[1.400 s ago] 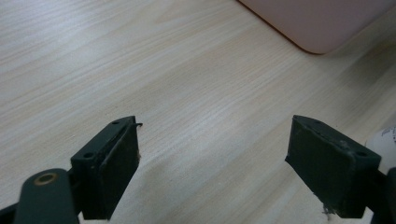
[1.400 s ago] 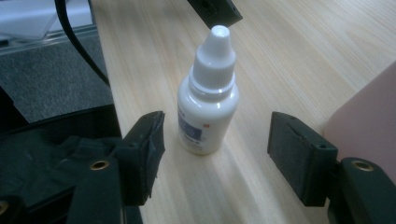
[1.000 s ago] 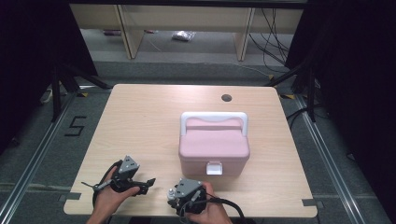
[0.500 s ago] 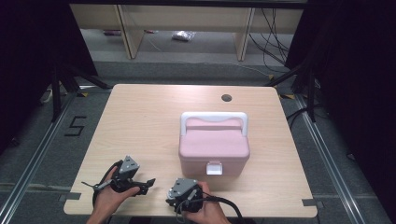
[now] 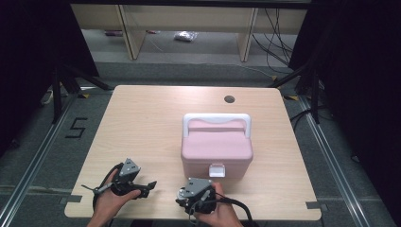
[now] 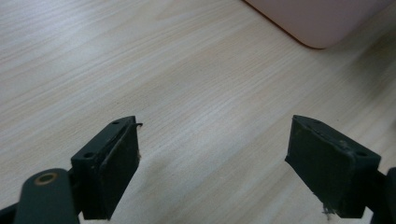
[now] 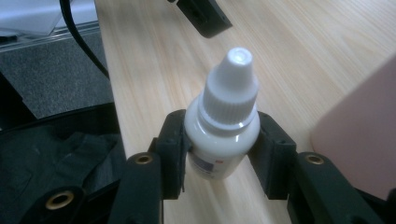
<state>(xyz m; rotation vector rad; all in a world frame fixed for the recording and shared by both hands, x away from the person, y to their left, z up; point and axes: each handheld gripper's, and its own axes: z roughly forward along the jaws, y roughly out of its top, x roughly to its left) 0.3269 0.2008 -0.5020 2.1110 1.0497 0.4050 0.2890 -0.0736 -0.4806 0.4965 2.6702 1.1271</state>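
While the right gripper (image 7: pixel 219 154) clamps a small white plastic dropper bottle (image 7: pixel 224 126) between its two black jaws, the bottle stands with its ribbed white screw cap and pointed tip uppermost in the right gripper view, its round body pinched from both sides and a scrap of printed label just showing low on its front. Those jaws have just been closing, with the bottle between them, and now press on it at a middling width. Beneath the bottle lies the pale wood-grain tabletop (image 7: pixel 154 65), close to its near edge, past which grey floor can be seen; one black jaw of the other gripper shows at the top of that view, and a pink wall rises at the right. From the high view, the right gripper (image 5: pixel 188 202) sits in the person's right hand (image 5: pixel 218 212) at the near edge of the table, just in front of a closed pink plastic box (image 5: pixel 216 152) with a white carrying handle (image 5: pixel 216 118) folded back and a white front latch (image 5: pixel 217 170). The left gripper (image 5: pixel 150 185), held in the left hand (image 5: pixel 109 198), rests low over the table near its front left, well apart from the box and beside the right gripper. In the left gripper view its jaws stand wide apart with nothing between them but bare wood (image 6: pixel 205 107), and a rounded corner of the pink box (image 6: pixel 317 18) shows at the top right. A dark round hole (image 5: pixel 229 99) marks the table's far side.
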